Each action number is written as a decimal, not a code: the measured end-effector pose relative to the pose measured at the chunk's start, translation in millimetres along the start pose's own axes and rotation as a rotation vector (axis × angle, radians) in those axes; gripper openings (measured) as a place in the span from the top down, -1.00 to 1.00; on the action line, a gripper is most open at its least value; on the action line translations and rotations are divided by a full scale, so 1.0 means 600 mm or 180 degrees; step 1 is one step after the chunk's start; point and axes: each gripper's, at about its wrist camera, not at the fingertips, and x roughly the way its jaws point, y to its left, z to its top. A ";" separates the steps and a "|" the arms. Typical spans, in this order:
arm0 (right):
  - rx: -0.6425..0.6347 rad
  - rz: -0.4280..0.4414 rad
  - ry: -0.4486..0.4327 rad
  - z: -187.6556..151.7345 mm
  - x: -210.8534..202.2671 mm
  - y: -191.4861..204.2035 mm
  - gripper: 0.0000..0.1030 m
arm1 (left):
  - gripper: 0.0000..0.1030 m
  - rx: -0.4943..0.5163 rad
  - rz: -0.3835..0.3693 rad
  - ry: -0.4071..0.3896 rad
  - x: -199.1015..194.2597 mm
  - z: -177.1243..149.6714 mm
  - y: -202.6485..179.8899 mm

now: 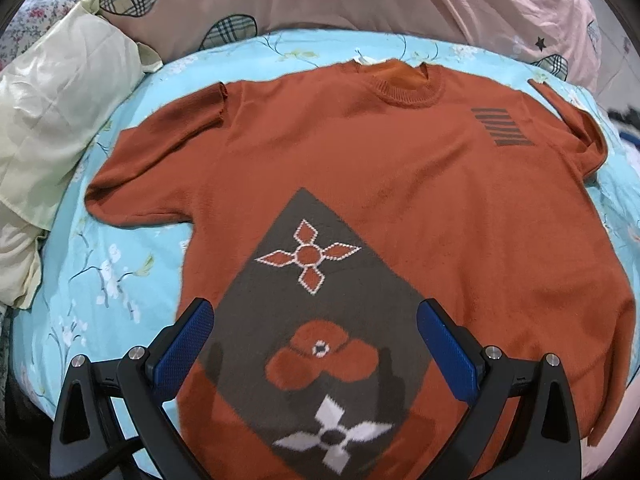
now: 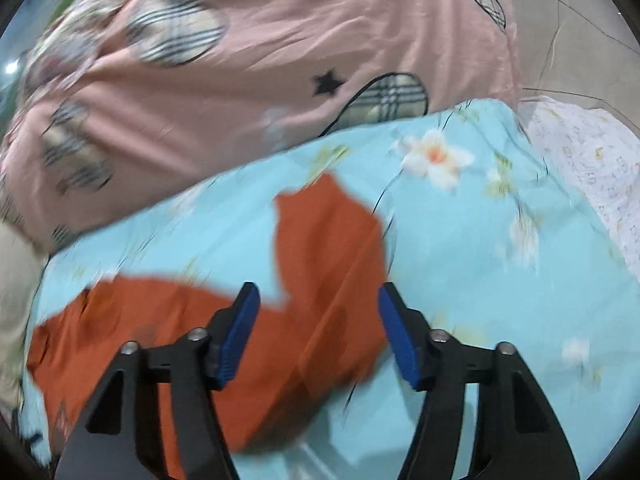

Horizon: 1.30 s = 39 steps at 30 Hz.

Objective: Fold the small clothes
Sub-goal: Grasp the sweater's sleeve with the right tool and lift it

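Left cam: sweater (image 1: 360,184) lies flat, front up, on the blue sheet (image 1: 120,280). Neck points away from me, toward the pink duvet (image 1: 440,0). Both short sleeves are spread out to the sides. Grey diamond panel (image 1: 320,320) with flower motifs sits low on the front; a stripe patch (image 1: 502,126) sits near the far right shoulder. Cream pillow (image 1: 60,120) is at the left, just beside the left sleeve.

My left gripper (image 1: 314,344) hangs over the lower front, above the grey panel. Jaws wide apart, nothing between the pads, only their shadows on the knit. Can't tell if the tips touch the fabric.

Right cam: blurred. My right gripper (image 2: 318,332) is over the sweater (image 2: 320,280) at a sleeve near the sheet (image 2: 480,280) edge. Jaws partly apart, pads clear of the cloth, nothing clamped. Sleeve (image 2: 328,240) lies on the sheet, a bit rumpled. Duvet (image 2: 280,60) is behind, and a white patterned cloth (image 2: 592,168) is at the far right.
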 end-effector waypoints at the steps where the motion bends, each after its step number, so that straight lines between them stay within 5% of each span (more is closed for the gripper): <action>1: -0.0025 -0.0009 0.0035 0.025 0.031 -0.009 -0.18 | -0.98 0.0018 0.0000 0.0036 0.009 0.003 -0.004; 9: -0.0306 0.0006 0.0618 0.077 0.179 -0.023 -0.15 | -0.98 0.0029 0.0027 0.0103 0.055 0.030 -0.014; 11: -0.0478 -0.0210 0.0688 0.073 0.190 -0.014 0.13 | -0.98 0.0012 0.0040 0.0232 0.075 0.030 -0.013; 13: -0.0480 -0.0353 0.0641 0.072 0.178 -0.014 0.63 | -0.98 -0.0002 0.0036 0.0269 0.087 0.037 -0.014; 15: -0.0200 0.0007 0.0517 0.074 0.140 -0.019 0.90 | -0.98 -0.0021 -0.0001 0.0254 0.096 0.047 -0.015; 23: -0.0449 0.0694 0.0286 0.011 0.024 0.138 0.90 | -0.98 -0.0034 -0.0122 0.0235 0.090 0.048 -0.020; 31: -0.0423 0.1713 0.0471 -0.140 0.006 0.381 0.90 | -0.98 -0.0218 -0.0217 0.0091 0.048 0.037 0.007; 39: -0.0648 0.2175 0.0920 -0.276 0.014 0.537 0.90 | -0.98 -0.0465 -0.0424 0.0025 0.035 0.029 0.050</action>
